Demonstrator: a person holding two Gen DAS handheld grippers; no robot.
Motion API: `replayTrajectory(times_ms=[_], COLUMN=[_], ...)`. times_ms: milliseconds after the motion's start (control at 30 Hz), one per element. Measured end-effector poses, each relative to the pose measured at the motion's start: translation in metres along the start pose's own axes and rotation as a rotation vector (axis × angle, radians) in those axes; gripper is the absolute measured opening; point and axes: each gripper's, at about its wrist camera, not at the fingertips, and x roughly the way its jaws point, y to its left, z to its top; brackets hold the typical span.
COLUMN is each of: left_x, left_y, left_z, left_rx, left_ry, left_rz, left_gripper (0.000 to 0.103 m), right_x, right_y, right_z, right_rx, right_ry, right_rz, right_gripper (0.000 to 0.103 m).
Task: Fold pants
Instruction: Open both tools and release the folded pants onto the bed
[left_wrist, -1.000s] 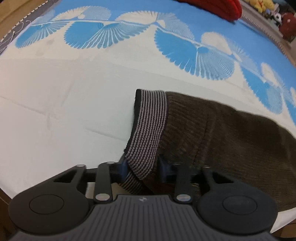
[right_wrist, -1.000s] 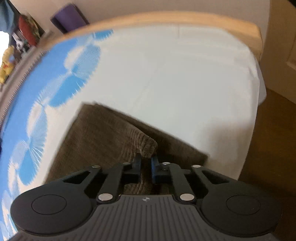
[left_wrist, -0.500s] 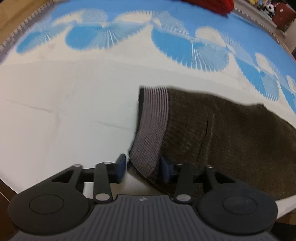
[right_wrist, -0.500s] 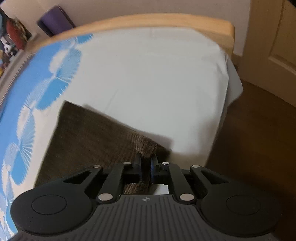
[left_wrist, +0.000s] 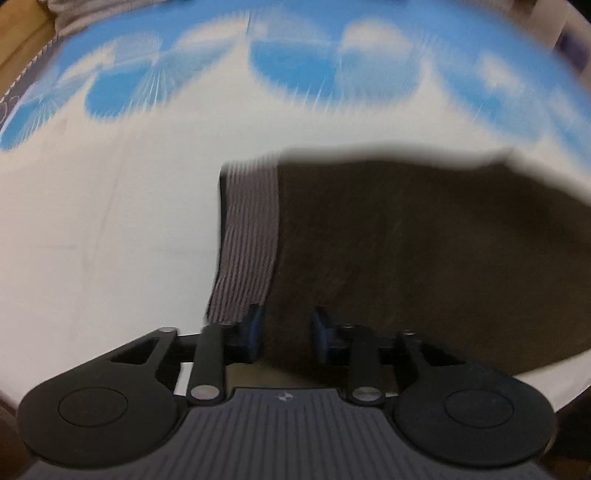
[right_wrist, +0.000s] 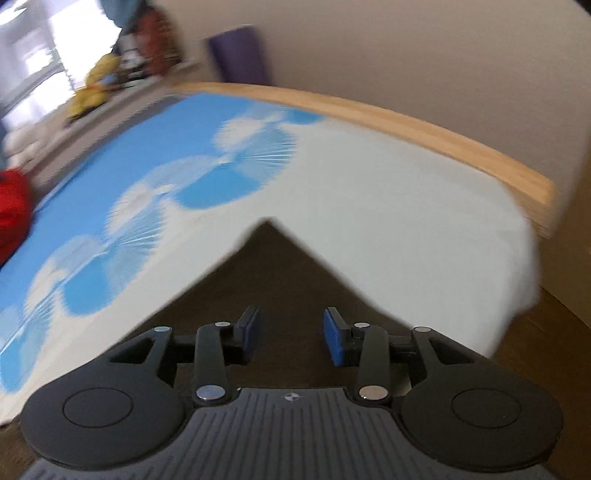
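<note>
The dark brown corduroy pants (left_wrist: 406, 251) lie flat on the bed, with a grey striped waistband (left_wrist: 247, 236) at their left end. My left gripper (left_wrist: 286, 334) is open at the pants' near edge just right of the waistband, and holds nothing. In the right wrist view a corner of the pants (right_wrist: 269, 273) points away from me. My right gripper (right_wrist: 291, 338) is open over the brown cloth and holds nothing. Both views are blurred by motion.
The bed sheet (left_wrist: 92, 221) is white near me and blue with white fan shapes further off. A wooden bed frame (right_wrist: 424, 133) runs along the far side. A red object (right_wrist: 11, 210) lies at the left. The bed's edge and brown floor (right_wrist: 554, 332) are at the right.
Both grippers have opened and let go of the pants. The right one held a raised fold of cloth that now lies flat. Both cameras have swung.
</note>
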Motion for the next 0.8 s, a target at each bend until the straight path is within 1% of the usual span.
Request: replayTrajectory(times_ms=[33,100,133,200,233,300,333,367,400,433,467,500,533,567,600,633,667,733,800], left_x=[-0.004,-0.017,-0.026,-0.041,-0.045,-0.051,-0.05,-0.05,-0.049,-0.046,-0.045,-0.039,-0.029,-0.018,-0.005,0.008,0.017,0.023,0.034], left_y=[0.002,0.009,0.012,0.012,0.01,0.003,-0.001,-0.007,-0.012,-0.02,-0.024,-0.027,-0.027,-0.025,-0.021,-0.016,-0.015,-0.015,-0.016], left_z=[0.0,0.003,0.005,0.011,0.018,0.036,0.046,0.052,0.058,0.066,0.069,0.075,0.079,0.082,0.081,0.083,0.084,0.085,0.085], left_rx=[0.0,-0.067,-0.105,-0.125,-0.121,-0.1,-0.077,-0.046,-0.009,0.033,0.061,0.083,0.093,0.082,0.058,0.034,0.027,0.047,0.088], left_ry=[-0.019,-0.059,-0.101,-0.188,-0.204,-0.199,-0.189,-0.181,-0.175,-0.183,-0.197,-0.21,-0.218,-0.215,-0.194,-0.13,-0.089,-0.078,-0.059], left_rz=[-0.007,-0.063,-0.082,-0.08,-0.084,-0.085,-0.072,-0.055,-0.038,-0.023,-0.015,-0.005,0.008,0.024,0.031,0.035,0.044,0.054,0.069], left_gripper=[0.024,0.034,0.035,0.035,0.035,0.035,0.035,0.045,0.061,0.067,0.077,0.083,0.084,0.084,0.084,0.084,0.083,0.083,0.081], right_x=[0.001,0.003,0.004,0.007,0.01,0.018,0.025,0.032,0.038,0.042,0.045,0.049,0.055,0.061,0.068,0.076,0.084,0.095,0.113], right_y=[0.008,0.026,0.036,0.057,0.067,0.085,0.095,0.106,0.119,0.132,0.143,0.155,0.167,0.176,0.185,0.194,0.203,0.213,0.218], right_z=[0.0,-0.001,-0.002,-0.004,-0.007,-0.015,-0.02,-0.023,-0.026,-0.028,-0.03,-0.034,-0.038,-0.043,-0.048,-0.052,-0.055,-0.06,-0.062], right_rx=[-0.027,-0.07,-0.093,-0.141,-0.159,-0.172,-0.187,-0.21,-0.236,-0.264,-0.29,-0.319,-0.344,-0.364,-0.387,-0.407,-0.418,-0.406,-0.351], right_ry=[0.005,0.005,0.003,0.014,0.008,0.004,0.029,0.048,0.048,0.043,0.04,0.042,0.049,0.064,0.089,0.12,0.146,0.175,0.229], right_rz=[0.017,0.069,0.098,0.128,0.149,0.191,0.198,0.202,0.211,0.226,0.243,0.259,0.271,0.274,0.271,0.269,0.265,0.251,0.225], right_gripper=[0.04,0.041,0.044,0.045,0.045,0.048,0.048,0.048,0.048,0.048,0.049,0.05,0.055,0.059,0.059,0.059,0.059,0.059,0.059])
